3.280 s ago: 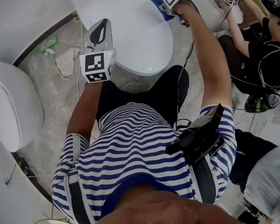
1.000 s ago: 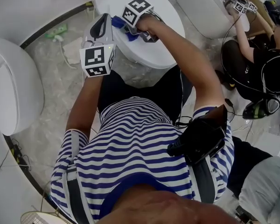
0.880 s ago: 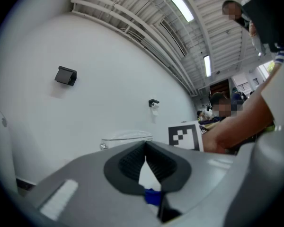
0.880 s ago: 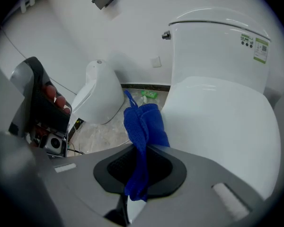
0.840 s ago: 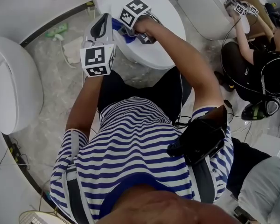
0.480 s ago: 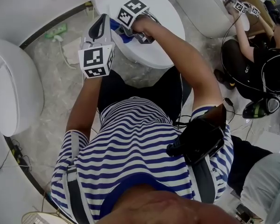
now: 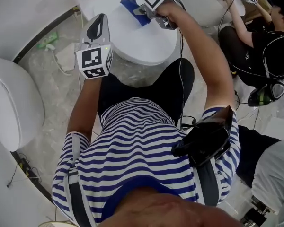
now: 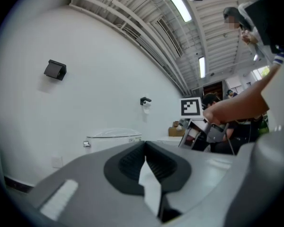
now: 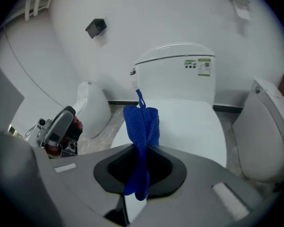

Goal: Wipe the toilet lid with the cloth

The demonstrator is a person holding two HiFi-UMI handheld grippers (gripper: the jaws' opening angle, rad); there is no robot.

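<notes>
Cloth (image 9: 141,126), blue, is pinched between the closed jaws of the right gripper (image 9: 142,167) and seems to touch the far part of the toilet lid (image 7: 137,39). Left gripper (image 8: 146,169) hovers beside the lid's left edge, jaws together, empty

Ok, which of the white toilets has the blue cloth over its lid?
The middle white toilet, straight ahead: the right claw holds the blue cloth over its closed lid. The left toilet has none.
</notes>
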